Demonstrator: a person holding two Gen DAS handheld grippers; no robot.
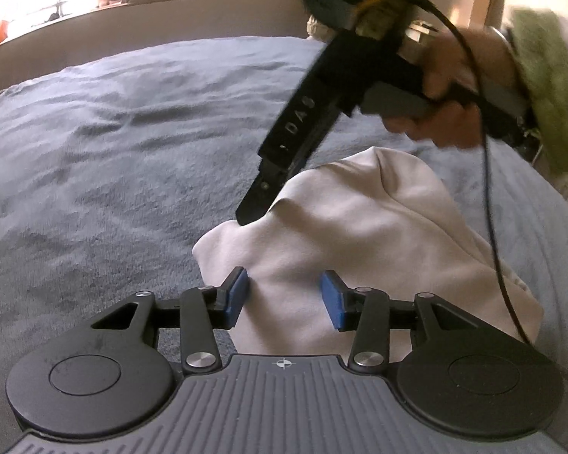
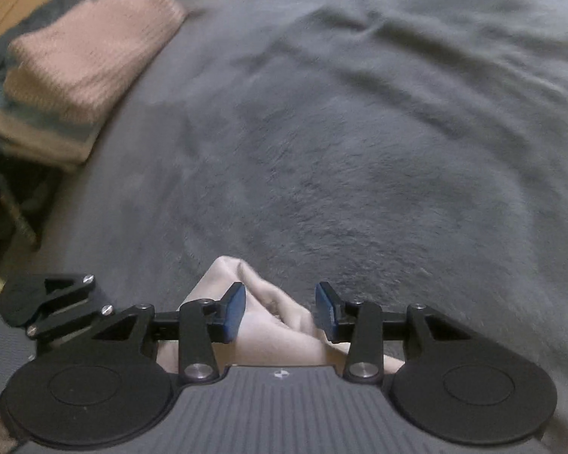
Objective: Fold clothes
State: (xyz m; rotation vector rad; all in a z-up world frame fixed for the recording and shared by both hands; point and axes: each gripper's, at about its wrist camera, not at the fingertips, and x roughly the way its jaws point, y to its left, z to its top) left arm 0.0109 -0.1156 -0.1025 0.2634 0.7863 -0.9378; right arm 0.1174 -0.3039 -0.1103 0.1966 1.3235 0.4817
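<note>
A pale beige soft cotton garment (image 1: 359, 227) lies bunched on the near right of the grey fleecy blanket (image 1: 113, 132). Both the left gripper (image 1: 284, 295) and the right gripper (image 2: 280, 306) hover with fingers spread, cloth directly between and beneath them; the garment's long axis runs far-right.

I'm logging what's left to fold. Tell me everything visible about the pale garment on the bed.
The pale garment is cream-white, smooth, soft cloth, bunched in loose folds rather than flat. It lies on the grey blanket. The left gripper hangs open over its near part; the right gripper, also open, has a peaked fold between its fingers. Its type is unclear.
</note>
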